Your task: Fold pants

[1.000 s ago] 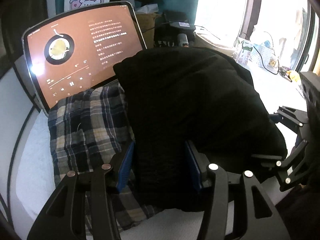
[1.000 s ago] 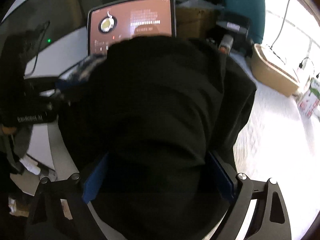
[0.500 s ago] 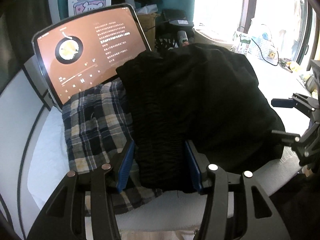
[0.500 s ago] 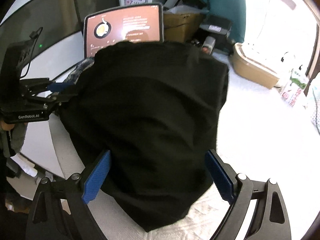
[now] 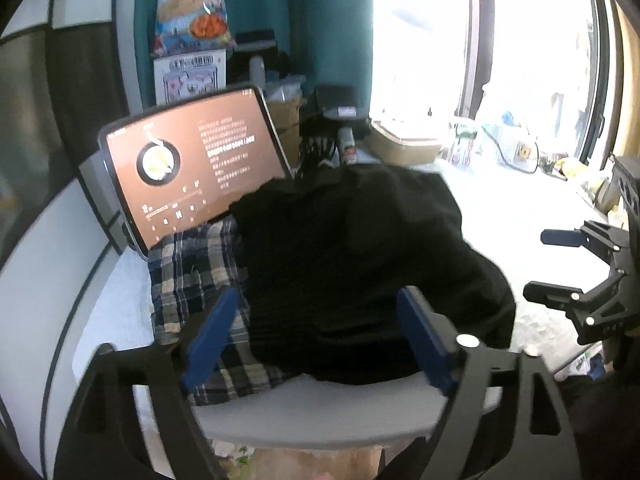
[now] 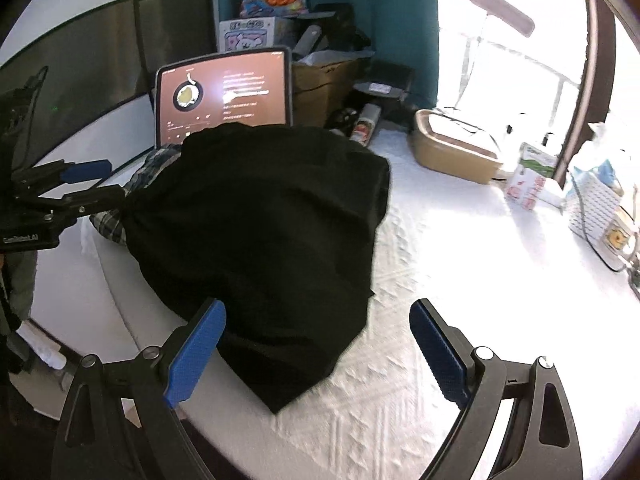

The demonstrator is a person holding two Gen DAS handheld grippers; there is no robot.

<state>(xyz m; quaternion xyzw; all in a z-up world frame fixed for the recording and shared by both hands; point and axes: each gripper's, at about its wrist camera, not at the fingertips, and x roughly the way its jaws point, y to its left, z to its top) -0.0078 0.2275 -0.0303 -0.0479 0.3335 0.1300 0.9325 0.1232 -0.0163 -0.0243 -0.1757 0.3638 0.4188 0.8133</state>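
Beside the tablet: black pants (image 6: 264,224) lie in a folded heap on the white bench (image 6: 460,280), their far edge just in front of the tablet (image 5: 192,176) and partly covering a plaid cloth (image 5: 192,264) that sits below the screen.
Left gripper (image 5: 316,336): jaws have just been opening and now stand spread wide; the near hem of the pants shows between the blue pads, but neither pad presses it.
Right gripper (image 6: 316,344): spread wide, nothing pinched; the pants' near corner lies just ahead of its left pad.
Fabric: soft, limp, light by the look; thick where doubled, with a ribbed waistband nearest the left gripper. Likely to sag and slide open if lifted by one point.
Grip advice: pinch through all layers at an outer edge, both grippers level, well apart along the same side.
Hazard: plaid cloth under the side nearest the tablet could be caught up in a deep bite.
Progress: looks mostly folded; bundle uneven.
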